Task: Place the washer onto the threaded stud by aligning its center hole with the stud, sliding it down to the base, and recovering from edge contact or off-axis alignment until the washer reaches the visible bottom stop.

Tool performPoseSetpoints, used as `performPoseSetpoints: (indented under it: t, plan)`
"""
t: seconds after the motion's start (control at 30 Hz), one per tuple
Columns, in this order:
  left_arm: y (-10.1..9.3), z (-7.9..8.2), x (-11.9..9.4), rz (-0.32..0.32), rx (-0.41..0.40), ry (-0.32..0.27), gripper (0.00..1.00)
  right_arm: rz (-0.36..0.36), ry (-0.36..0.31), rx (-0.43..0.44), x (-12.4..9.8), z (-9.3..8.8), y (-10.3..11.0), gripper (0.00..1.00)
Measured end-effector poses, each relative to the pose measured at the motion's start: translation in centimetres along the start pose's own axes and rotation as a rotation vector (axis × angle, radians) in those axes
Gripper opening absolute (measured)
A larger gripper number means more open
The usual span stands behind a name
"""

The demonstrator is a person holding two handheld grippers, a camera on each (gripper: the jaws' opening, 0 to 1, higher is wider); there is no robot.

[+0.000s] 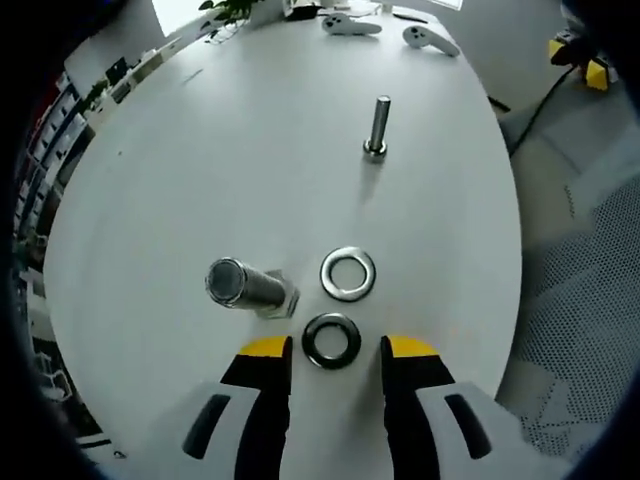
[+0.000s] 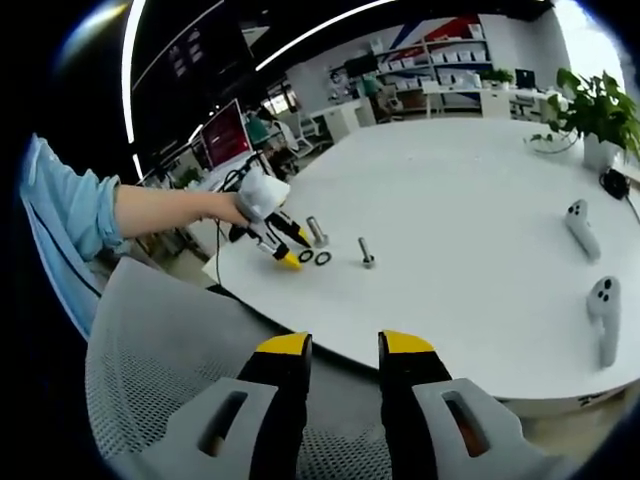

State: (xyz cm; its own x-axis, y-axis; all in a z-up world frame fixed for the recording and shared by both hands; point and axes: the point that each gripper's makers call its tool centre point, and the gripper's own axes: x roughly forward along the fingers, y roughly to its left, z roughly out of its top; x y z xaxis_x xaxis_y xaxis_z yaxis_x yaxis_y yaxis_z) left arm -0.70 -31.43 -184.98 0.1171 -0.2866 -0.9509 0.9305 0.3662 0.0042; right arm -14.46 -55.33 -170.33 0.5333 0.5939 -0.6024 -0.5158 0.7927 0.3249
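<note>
White oval surface [image 1: 200, 150] carries all the hardware; an open-plan office with shelving and a potted plant [image 2: 590, 110] lies behind it in the right gripper view.

Left gripper view, near to far. We see the left gripper [image 1: 336, 348] low over the surface, jaws spread apart and gripping nothing. A dark washer [image 1: 332, 340] lies flat between the two yellow jaw tips; we cannot tell whether either tip touches it. Just beyond it lies a bright steel washer [image 1: 348, 273], flat, close beside the dark one but apart from it. To the left of both stands a large threaded stud [image 1: 240, 285], upright on its hex head, seen nearly end-on; no washer sits on it. Farther off, well apart, a smaller bolt [image 1: 377, 126] stands upright on its head. Two white handheld controllers [image 1: 350, 25] lie at the far edge.

Right gripper view. We see the right gripper [image 2: 344, 346] off the surface, above a grey mesh chair back [image 2: 150, 350], jaws parted and empty. Beyond, a hand [image 2: 225, 208] from a light-blue sleeve [image 2: 65, 215] holds the left gripper down at the washers, with the stud and bolt just past it.
</note>
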Motion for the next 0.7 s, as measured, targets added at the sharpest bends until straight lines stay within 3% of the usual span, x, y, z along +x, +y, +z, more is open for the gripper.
performPoseSetpoints:
  t: [0.23, 0.53, 0.7]
  plan:
    - [0.11, -0.06, -0.1, 0.001, -0.004, 0.002, 0.32, -0.006, -0.008, 0.004, -0.05, 0.11, -0.12, 0.29]
    - [0.51, 0.2, -0.12, 0.022, -0.048, -0.014, 0.21, -0.008, -0.013, 0.005, -0.08, 0.17, -0.11, 0.29]
    - [0.38, 0.24, -0.17, 0.023, -0.043, -0.02, 0.21, -0.01, -0.02, 0.005, -0.09, 0.3, -0.13, 0.29]
